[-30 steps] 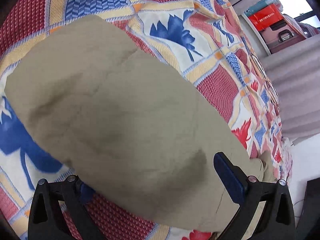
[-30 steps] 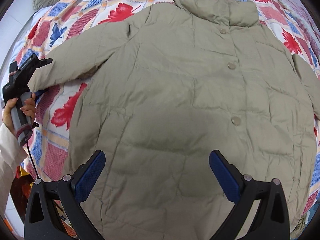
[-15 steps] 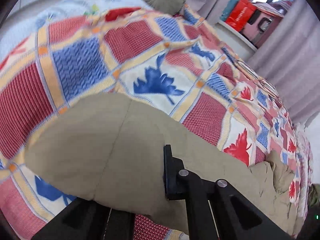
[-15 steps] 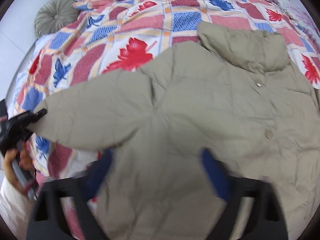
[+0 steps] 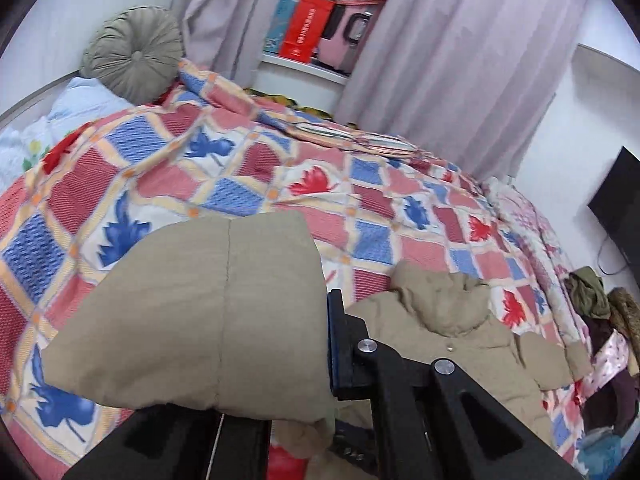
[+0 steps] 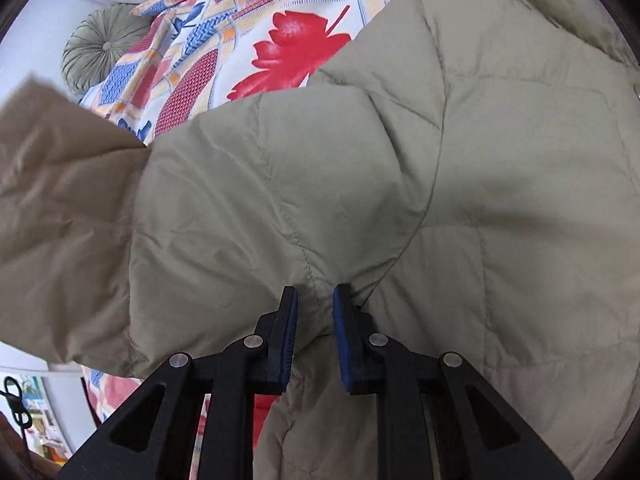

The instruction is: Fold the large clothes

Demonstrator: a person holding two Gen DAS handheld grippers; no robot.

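A khaki padded jacket lies spread on the patterned quilt, collar toward the far side. My left gripper is shut on the end of its sleeve and holds it lifted off the quilt; only one blue-padded finger shows, the other is under the cloth. In the right wrist view my right gripper points down at the jacket where the sleeve meets the body. Its jaws are closing, with a bunched ridge of fabric pinched between the pads. The raised sleeve hangs at the left.
A round green cushion leans at the head of the bed. Curtains frame a sill with a red box and a pink case. A heap of clothes lies off the bed's right side, below a black screen.
The left gripper closed on the sleeve end and lifted it, swinging the view up toward the window. The right gripper came down onto the jacket and its wide jaws narrowed on a fold.
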